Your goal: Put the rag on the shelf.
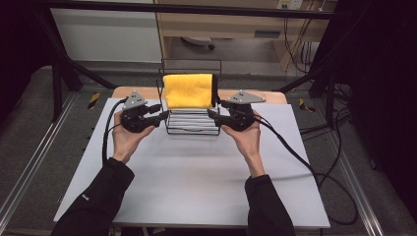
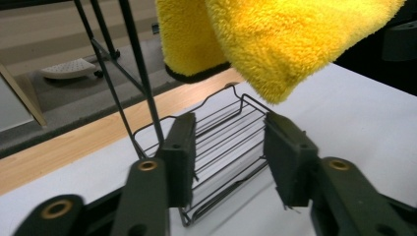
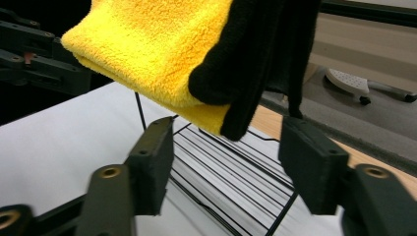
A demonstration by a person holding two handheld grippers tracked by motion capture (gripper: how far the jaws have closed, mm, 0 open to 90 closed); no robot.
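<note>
my left claw (image 1: pixel 158 116) sat released just off the left end of the black wire rack (image 1: pixel 193 125), its pads apart with nothing pressed between them. my right claw (image 1: pixel 212 113) sat the same way at the rack's right end, pads spread and gripping nothing. the rack stood on the white bench (image 1: pixel 196 172) near the middle of its far edge. the yellow towel (image 1: pixel 189 90) hung draped over the rack's top bar, above the wire floor. in the left gripper view the towel (image 2: pixel 275 44) hung above and beyond my pads, not touching them. in the right gripper view the towel (image 3: pixel 152 54) hung ahead with a dark cloth (image 3: pixel 260 59) over it, clear of both pads.
</note>
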